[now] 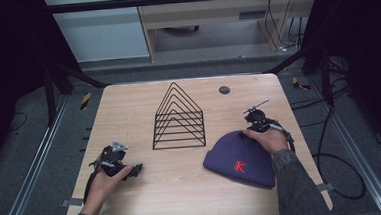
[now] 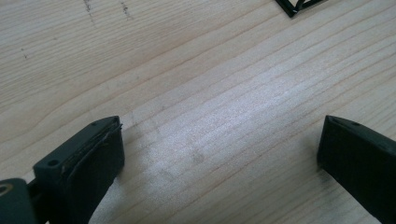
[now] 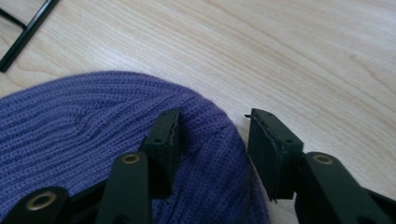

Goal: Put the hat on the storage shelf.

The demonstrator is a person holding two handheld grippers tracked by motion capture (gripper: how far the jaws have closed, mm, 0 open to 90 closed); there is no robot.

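Note:
A purple knitted hat (image 1: 239,157) with a red letter K lies on the wooden table (image 1: 183,188) at the front right. My right gripper (image 1: 245,132) is down at the hat's far edge. In the right gripper view my right gripper (image 3: 212,135) has its jaws apart: one rests on the hat (image 3: 93,121), the other stands just past the hat's rim over bare wood, and the knit between them is not pinched. My left gripper (image 1: 134,170) lies at the front left. In its own view the left gripper (image 2: 222,144) is wide open over bare wood.
A black wire rack (image 1: 178,119) with peaked frames stands at the table's middle; a corner of the rack (image 2: 294,5) shows in the left gripper view and a bar of the rack (image 3: 25,32) in the right. A small dark disc (image 1: 224,90) lies near the far edge.

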